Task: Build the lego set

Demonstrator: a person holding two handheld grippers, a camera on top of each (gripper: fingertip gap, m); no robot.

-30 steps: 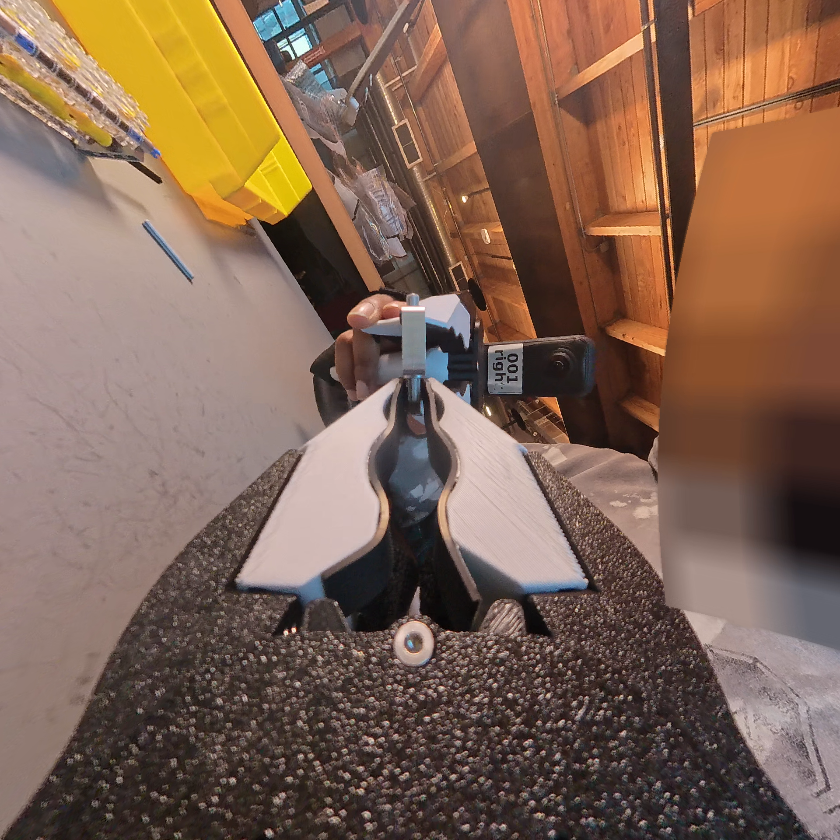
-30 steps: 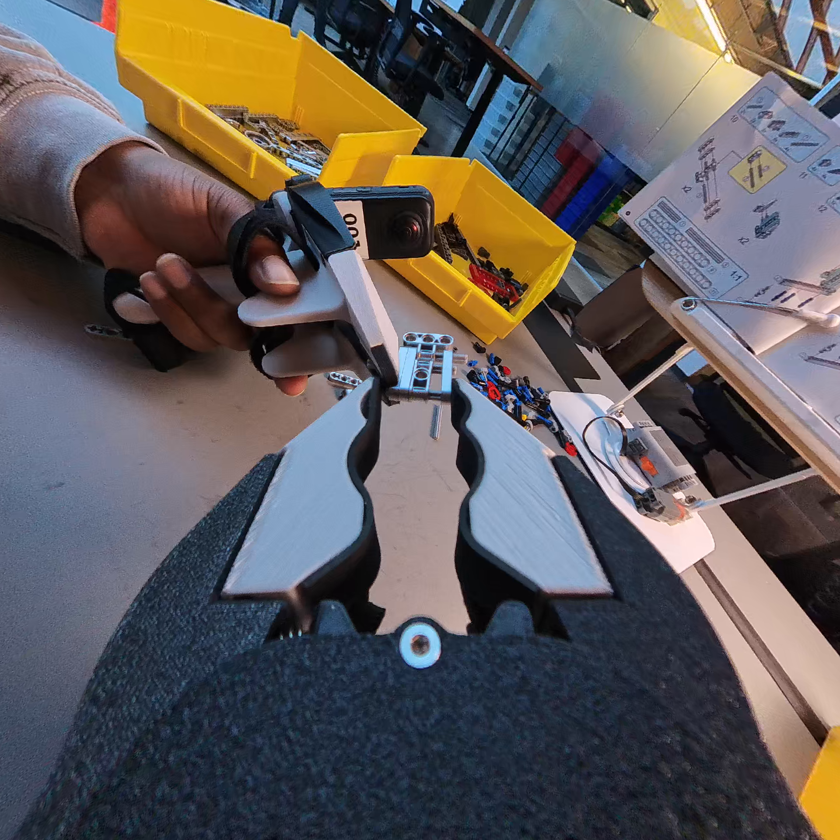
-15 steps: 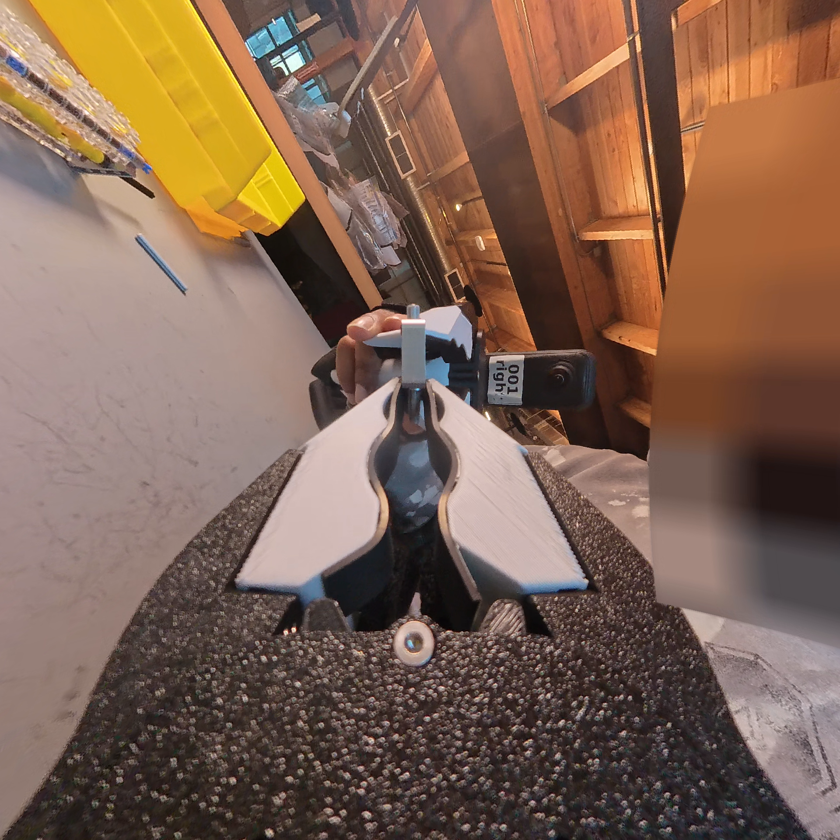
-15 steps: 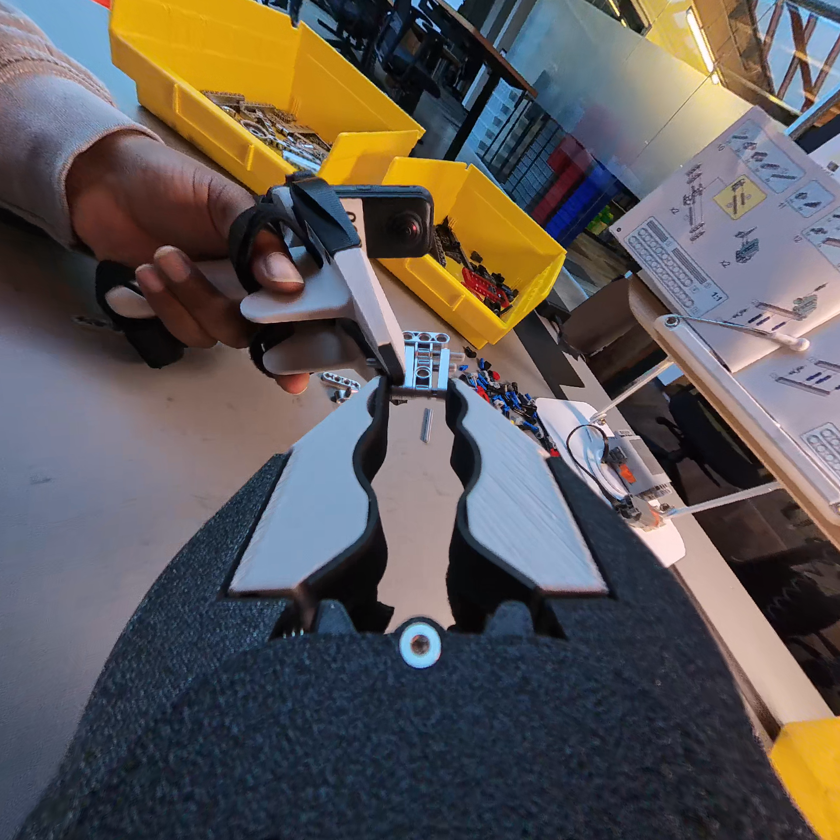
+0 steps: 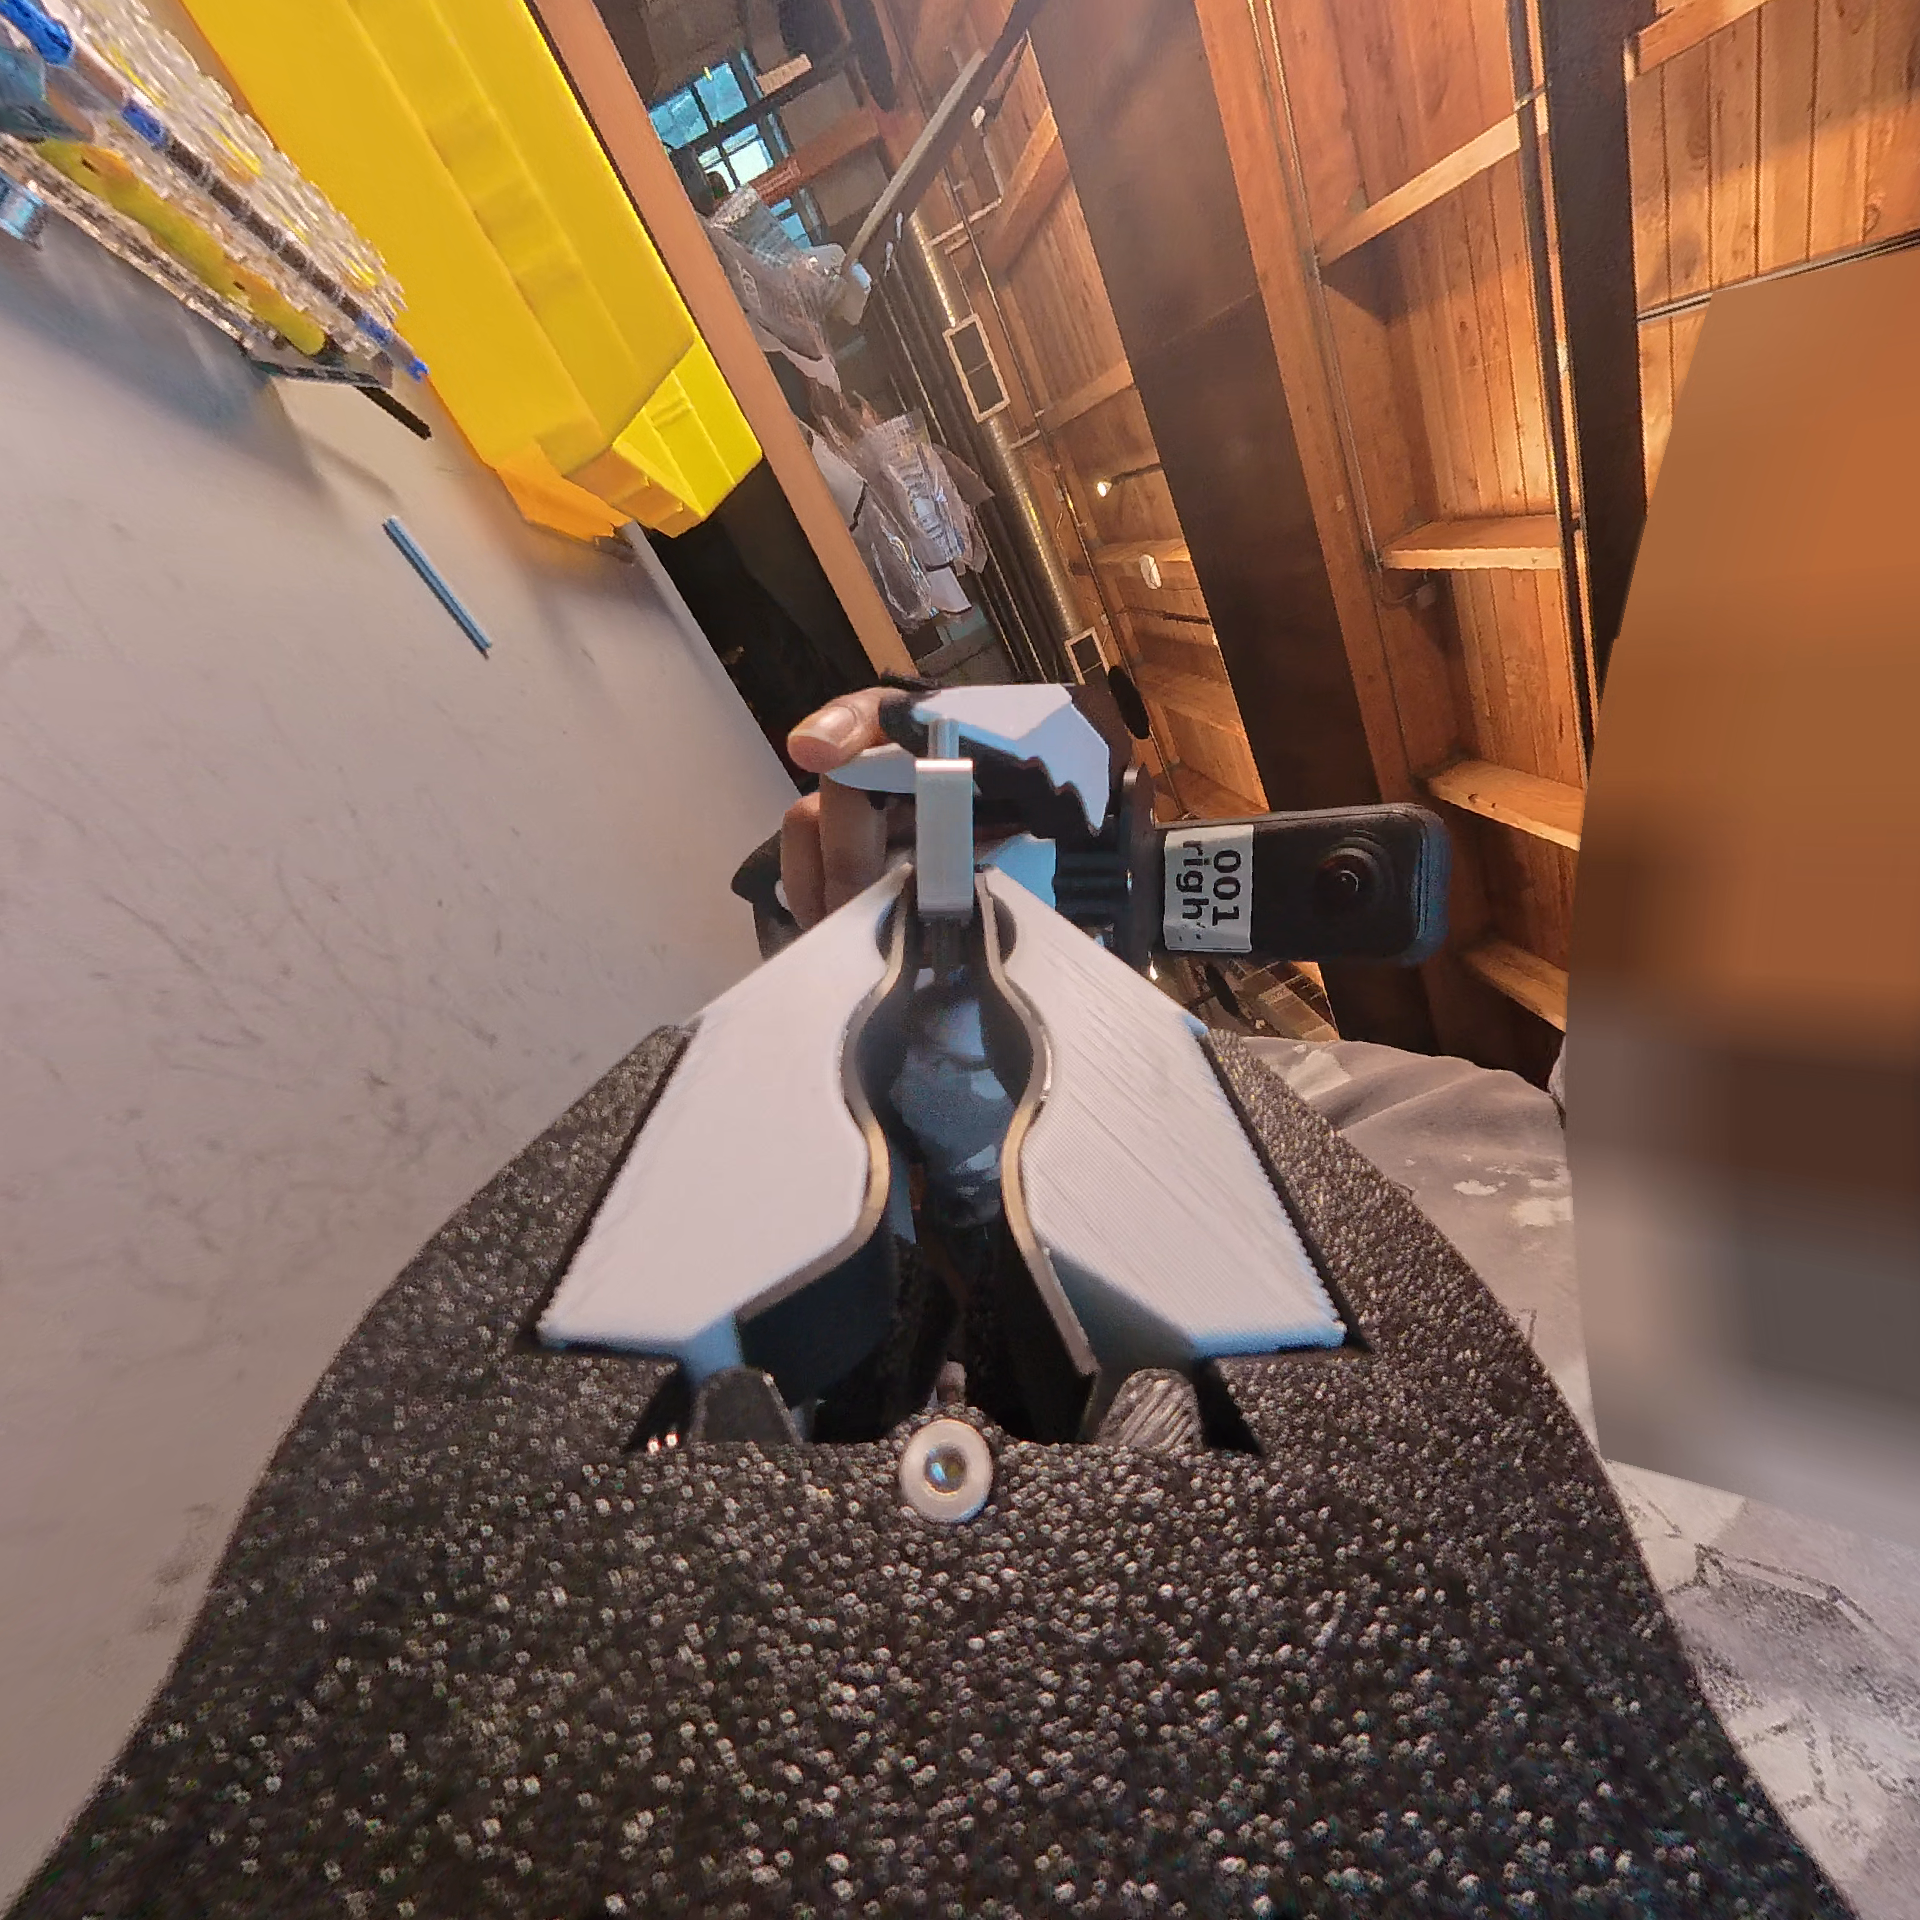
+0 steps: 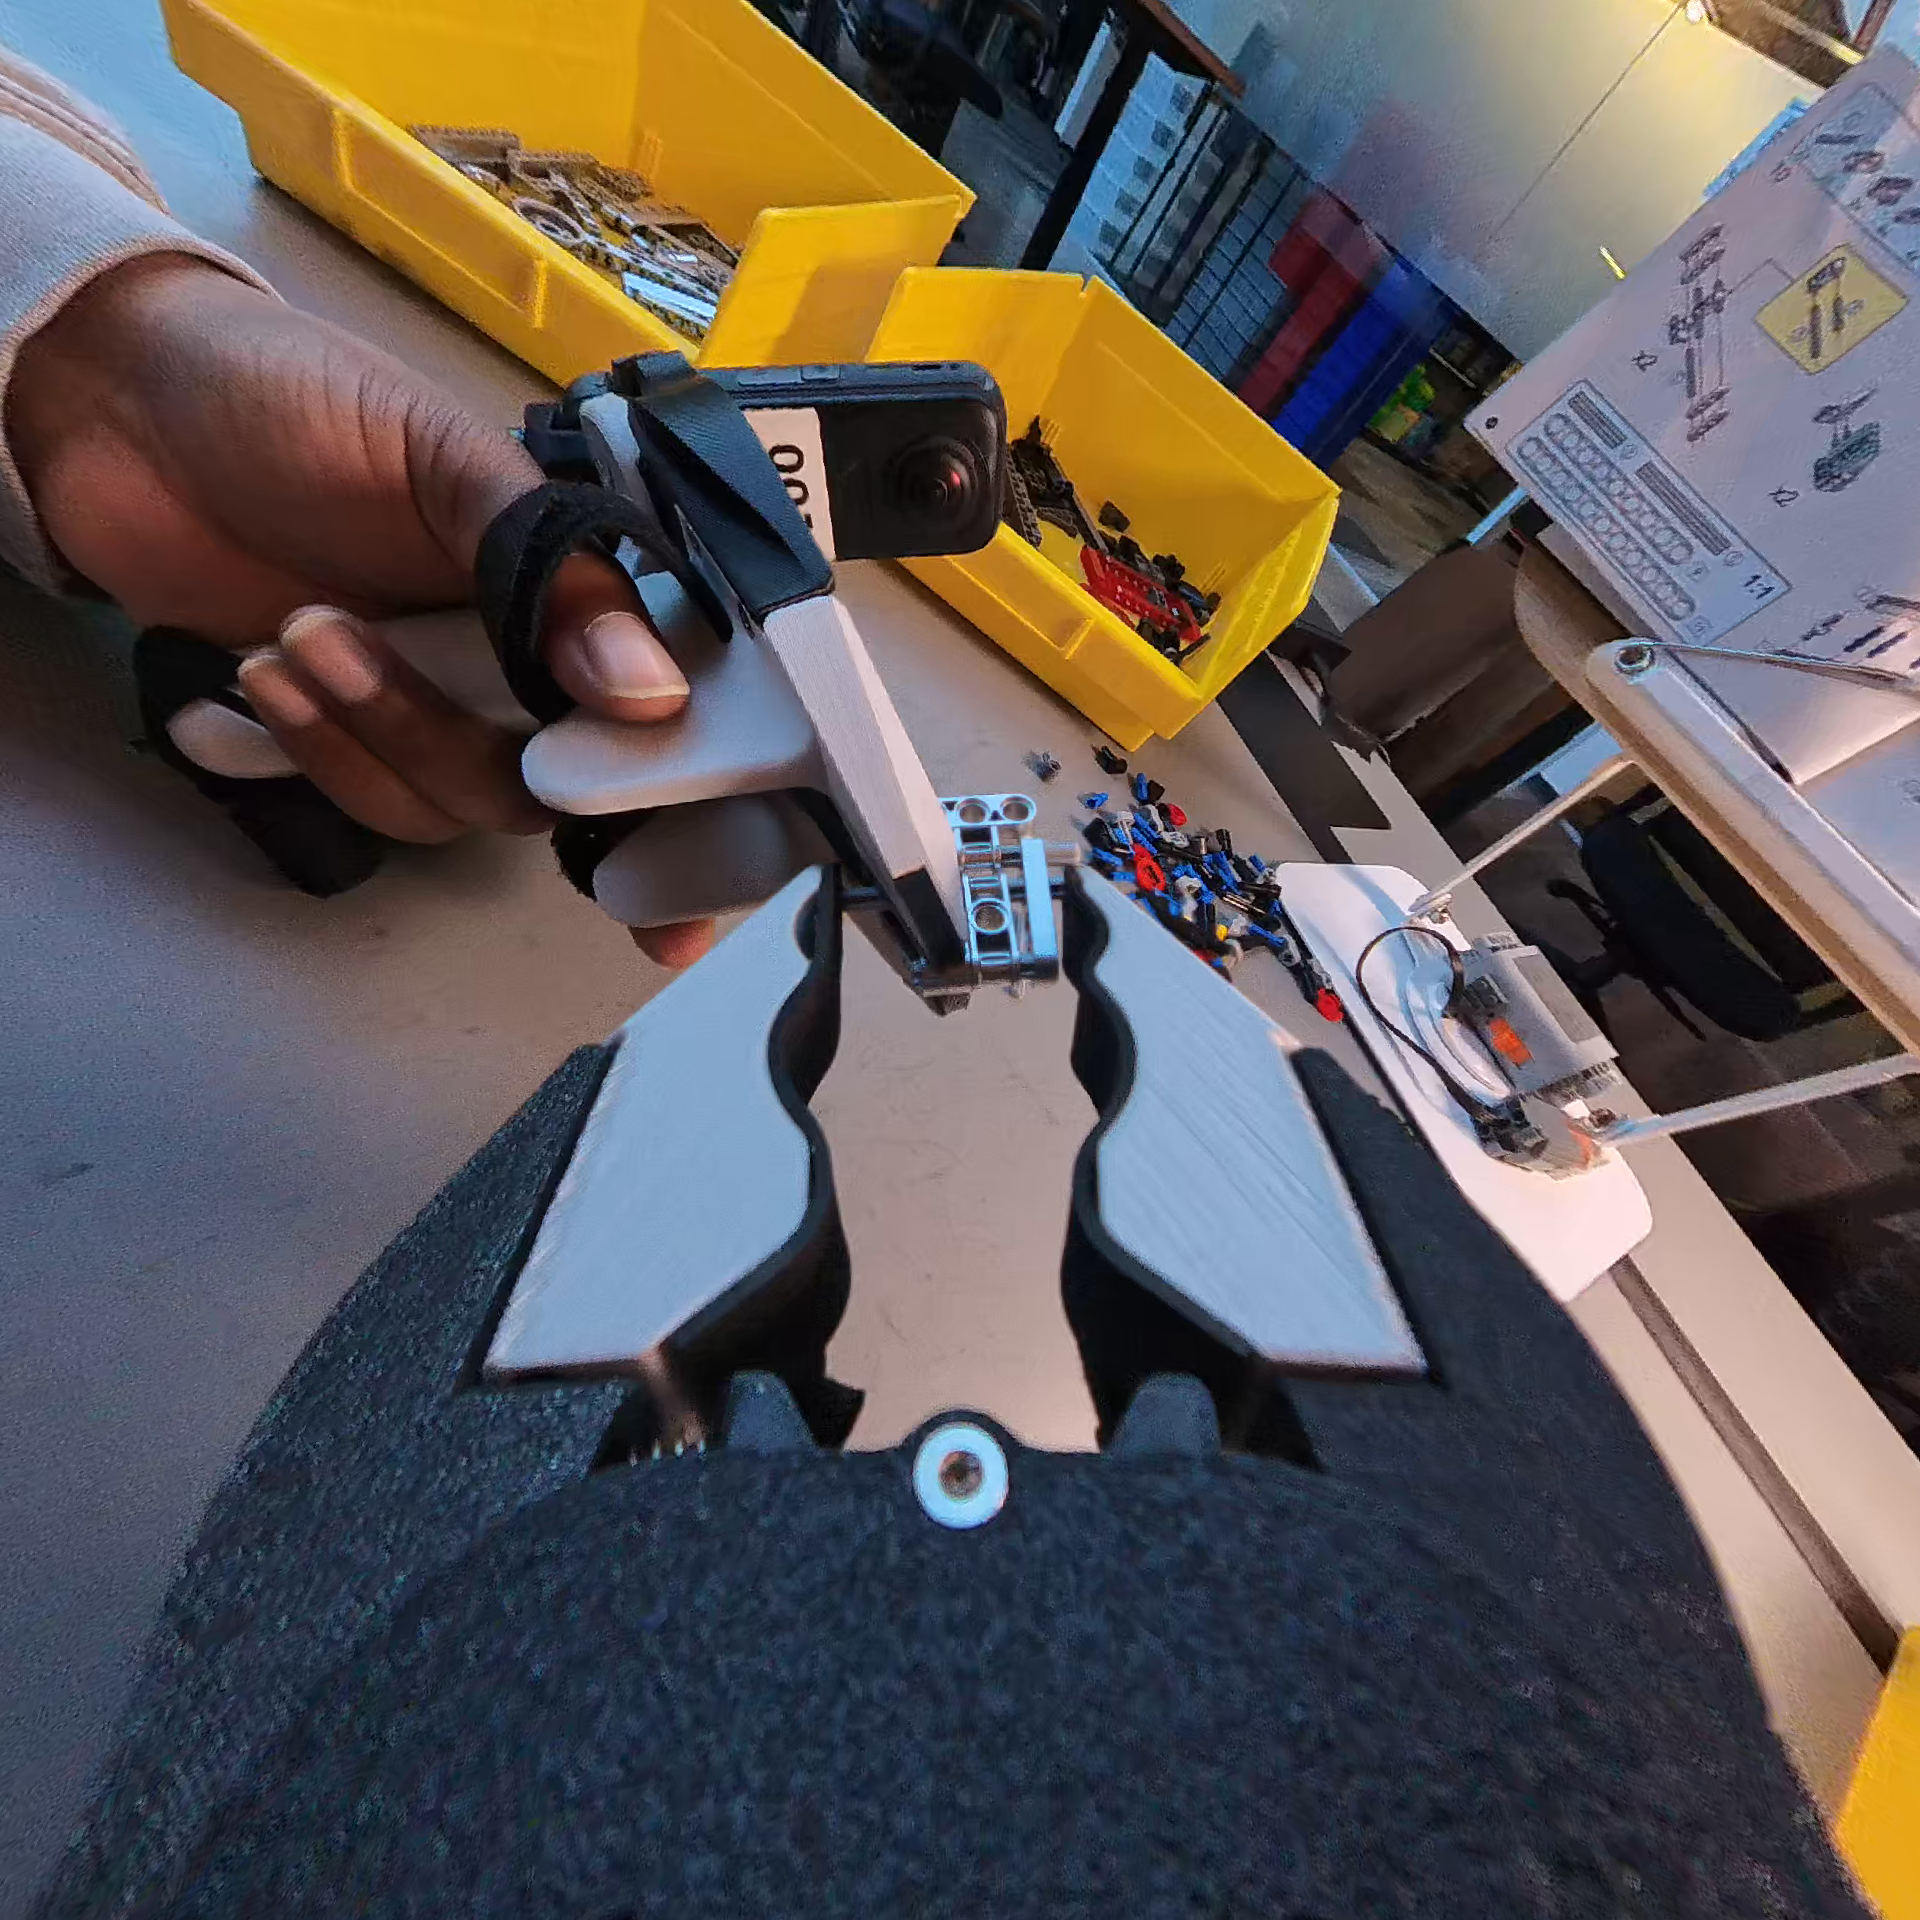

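Note:
My left gripper (image 5: 943,909) is shut on a small light grey beam assembly (image 5: 943,831) and holds it up off the grey table. In the right wrist view the left gripper (image 6: 935,956) comes in from the left in a person's hand (image 6: 260,468), with the grey assembly (image 6: 997,904) at its tip. My right gripper (image 6: 951,899) is open, its fingertips flanking the assembly on both sides. I cannot tell whether they touch it. In the left wrist view the right gripper (image 5: 966,800) and its camera (image 5: 1299,883) sit just beyond the assembly.
Two yellow bins (image 6: 582,208) (image 6: 1143,436) of parts stand at the back. A pile of small blue, black and red pieces (image 6: 1184,873) lies behind the assembly. A white plate with a grey motor (image 6: 1507,1039) and an instruction stand (image 6: 1714,343) are on the right. A blue rod (image 5: 436,587) lies on the table. My left and right fingertips are right by each other.
My right gripper's fingers have spread wider around the assembly. The left gripper and assembly have come closer to the right gripper and sit between its tips.

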